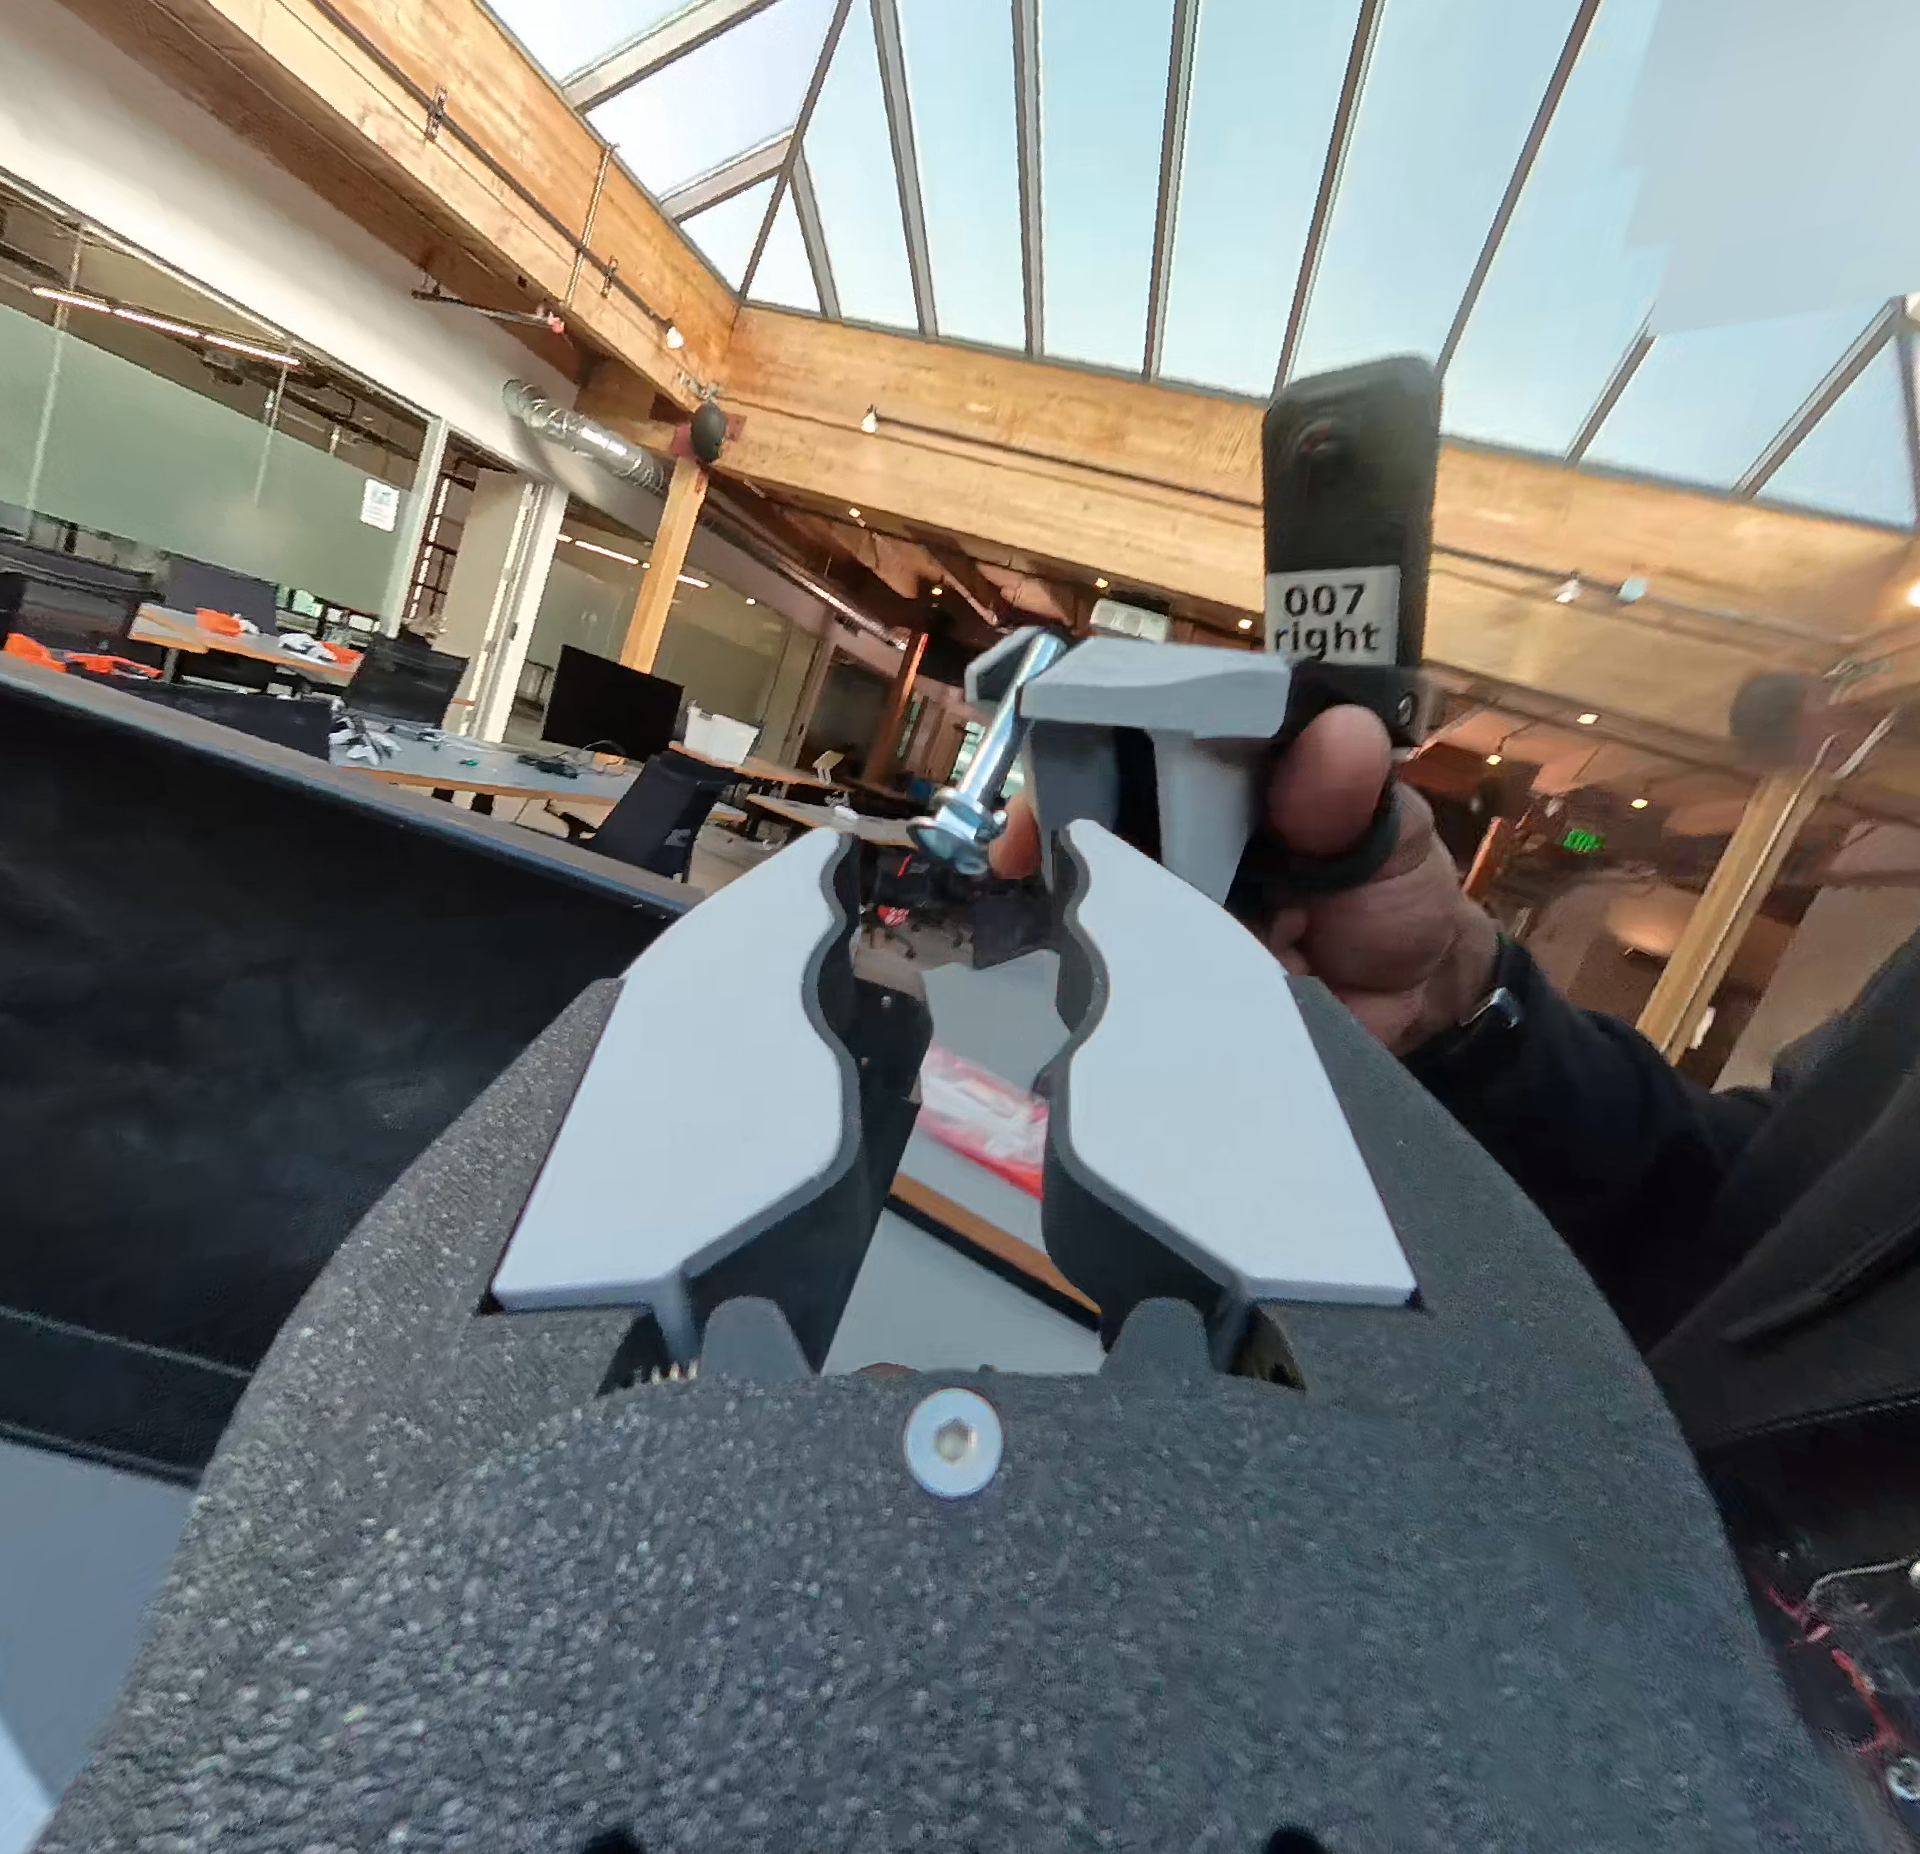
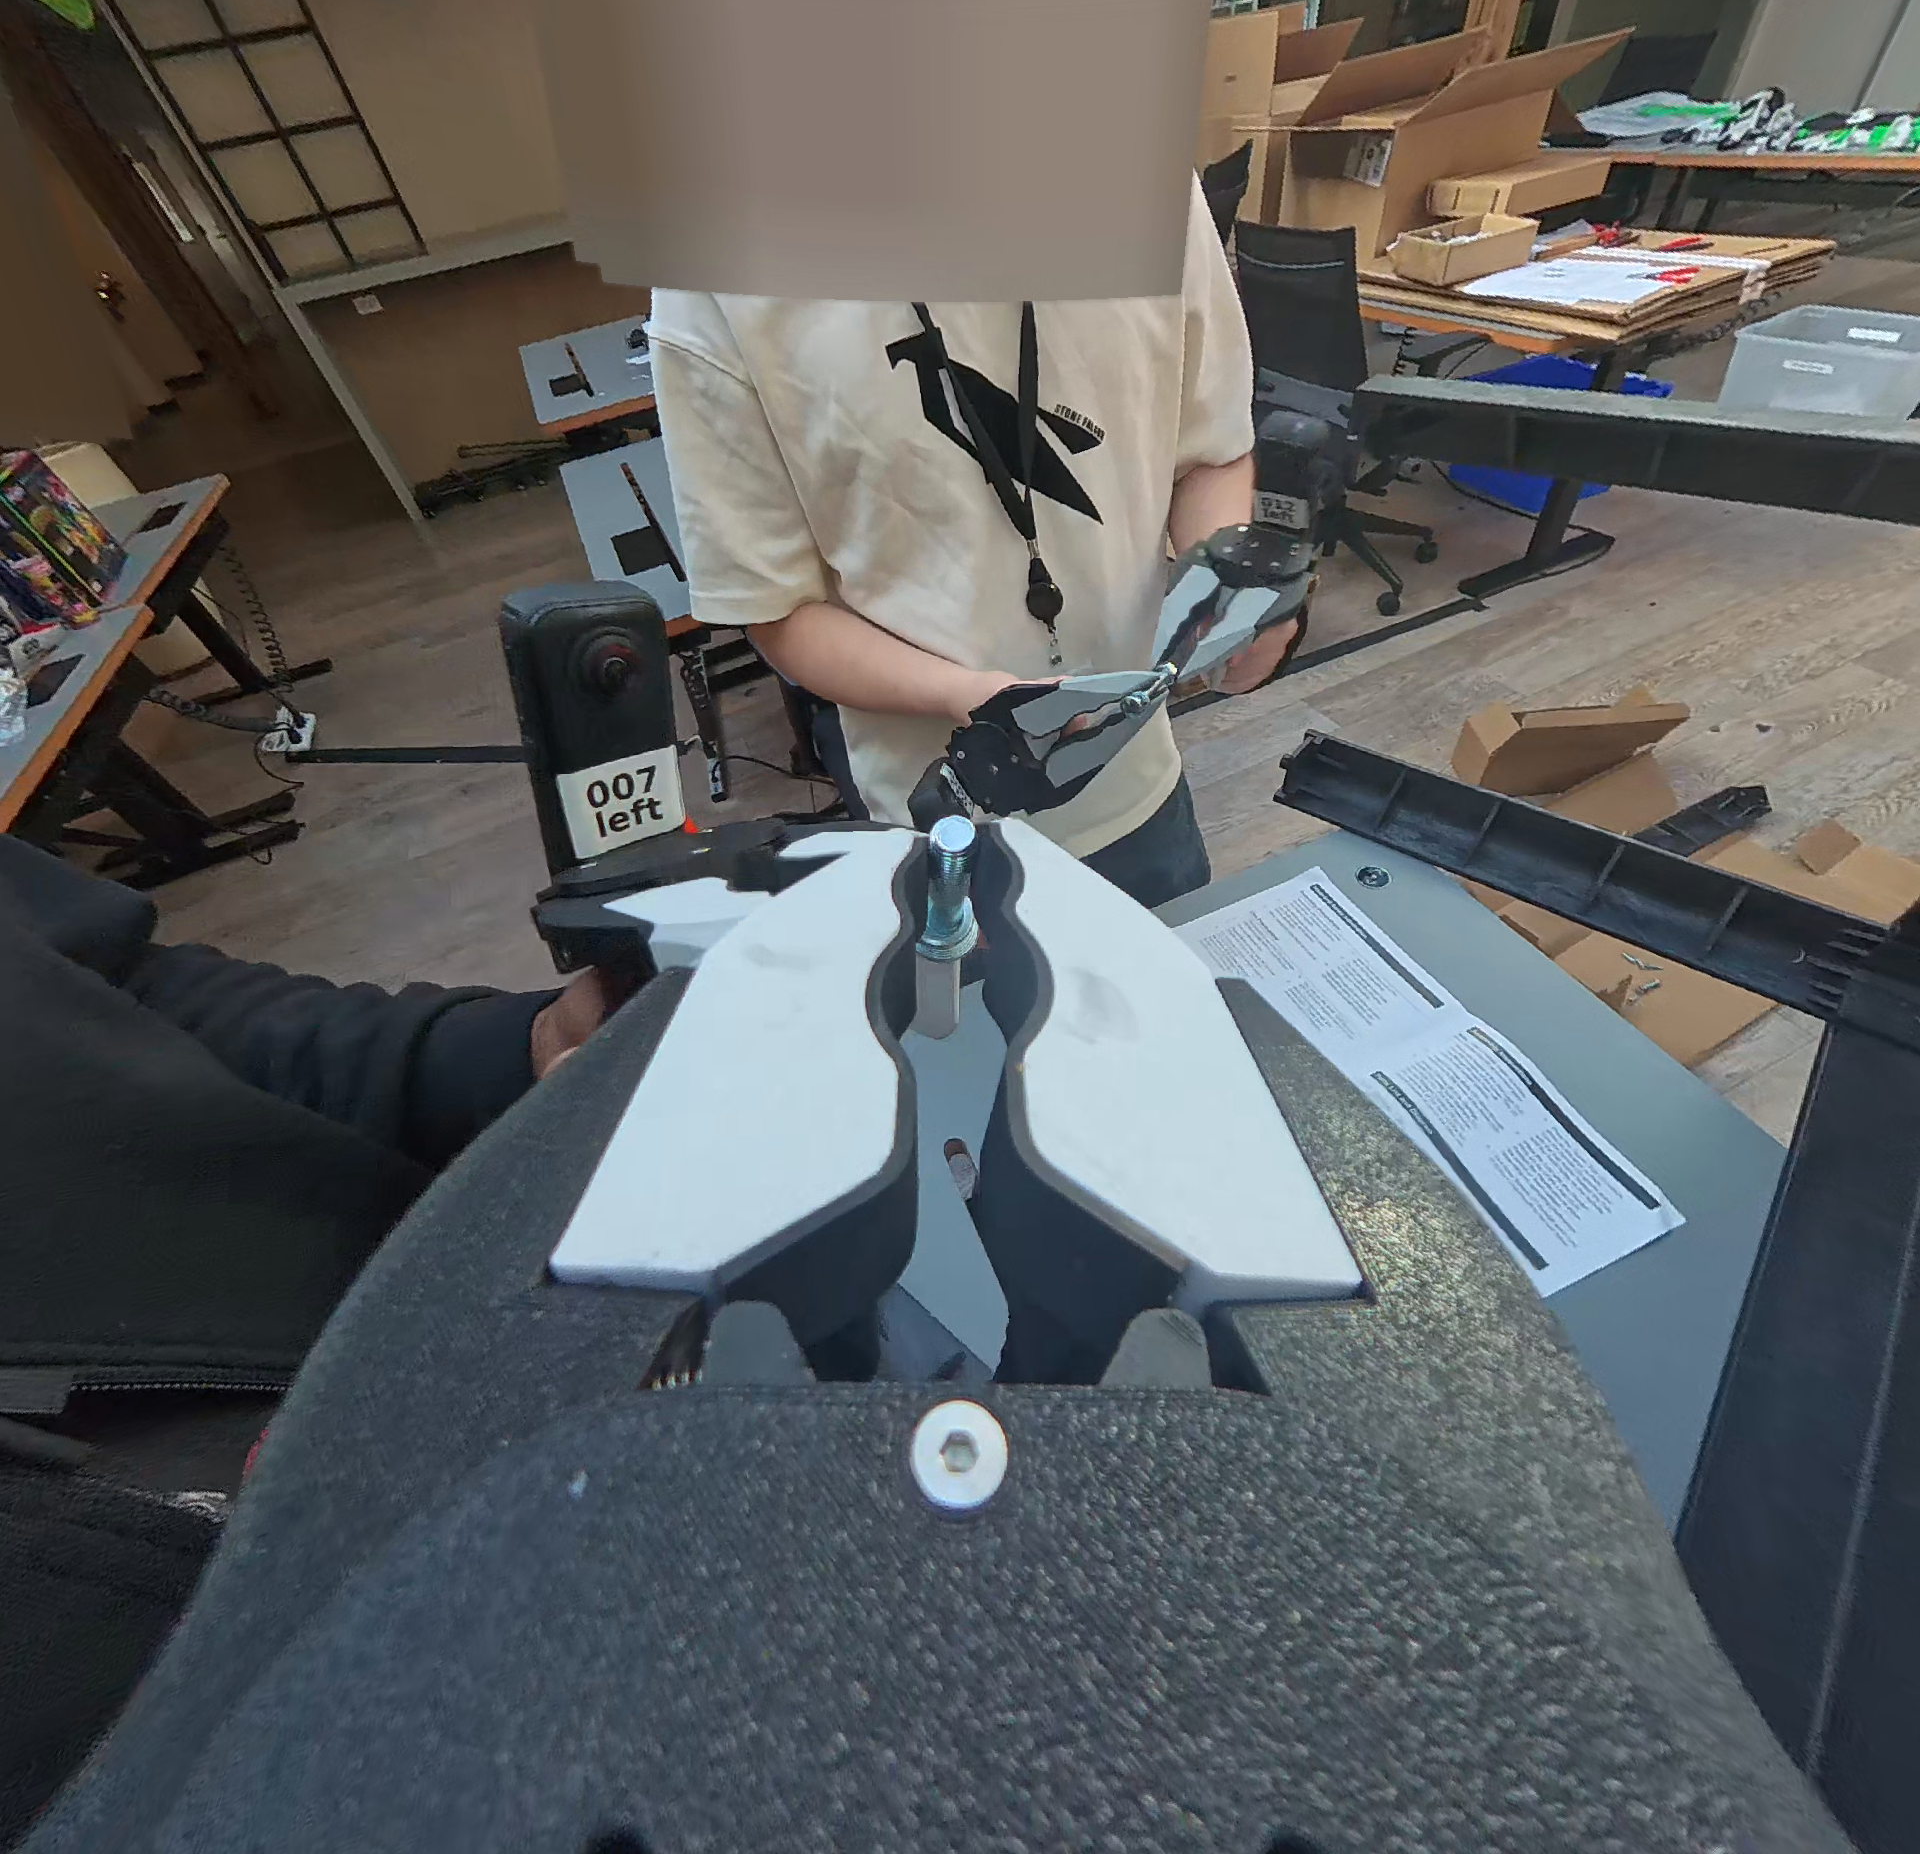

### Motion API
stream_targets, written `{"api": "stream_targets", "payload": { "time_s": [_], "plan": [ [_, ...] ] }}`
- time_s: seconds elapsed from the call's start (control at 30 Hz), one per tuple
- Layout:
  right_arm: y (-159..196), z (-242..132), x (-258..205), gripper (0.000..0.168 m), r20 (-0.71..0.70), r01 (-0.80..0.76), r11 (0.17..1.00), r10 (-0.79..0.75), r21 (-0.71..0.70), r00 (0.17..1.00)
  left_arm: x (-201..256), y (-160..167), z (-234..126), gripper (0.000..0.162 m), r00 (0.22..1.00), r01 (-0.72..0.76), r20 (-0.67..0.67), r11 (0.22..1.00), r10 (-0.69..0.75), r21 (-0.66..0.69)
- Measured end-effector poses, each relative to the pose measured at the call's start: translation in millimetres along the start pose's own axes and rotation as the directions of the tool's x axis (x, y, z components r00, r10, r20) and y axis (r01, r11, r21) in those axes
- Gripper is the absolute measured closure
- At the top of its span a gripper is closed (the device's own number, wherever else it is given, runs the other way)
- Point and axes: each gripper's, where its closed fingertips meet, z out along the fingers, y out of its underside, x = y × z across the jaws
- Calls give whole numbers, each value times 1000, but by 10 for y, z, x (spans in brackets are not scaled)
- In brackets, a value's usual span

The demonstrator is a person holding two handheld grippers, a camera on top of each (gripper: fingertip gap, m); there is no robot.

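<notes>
The grey worktop (image 2: 1621, 1316) with a wood-coloured edge carries a white printed paper sheet (image 2: 1455, 1087), and long black ribbed plastic rails (image 2: 1558, 874) lie across its far right side. Beyond the worktop stands a person in a cream T-shirt (image 2: 862, 516) with a black lanyard, holding another pair of grey-and-black gripping devices (image 2: 1060, 734). In the left wrist view a red-and-white plastic packet (image 1: 982, 1113) lies on the worktop below. The left tool (image 1: 956, 931), grey-fingered with a black textured body, is tilted up toward the skylight with its fingers spread and nothing between them. The right tool (image 2: 951, 905), held by a hand (image 1: 1361, 869) in a black sleeve, is pressed onto a shiny silver threaded metal bolt (image 2: 951, 885), which stands lengthwise between the fingertips, its washered head (image 1: 956, 825) just beyond the left tool's tips.
</notes>
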Motion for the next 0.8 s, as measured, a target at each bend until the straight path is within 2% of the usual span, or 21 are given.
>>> {"api": "stream_targets", "payload": {
  "time_s": [0.2,0.37,0.8],
  "plan": [
    [-90,8,-45,161,81,-105,991,98,81,992,80,-157,-25,126,987,118,-124,986,-103,121],
    [-112,32,-66,161,135,-180,979,166,99,977,45,-151,4,131,984,139,-127,980,-121,143],
    [-156,110,-59,161,177,-234,964,210,128,962,42,-219,35,144,979,158,-156,971,-130,178]
  ]
}}
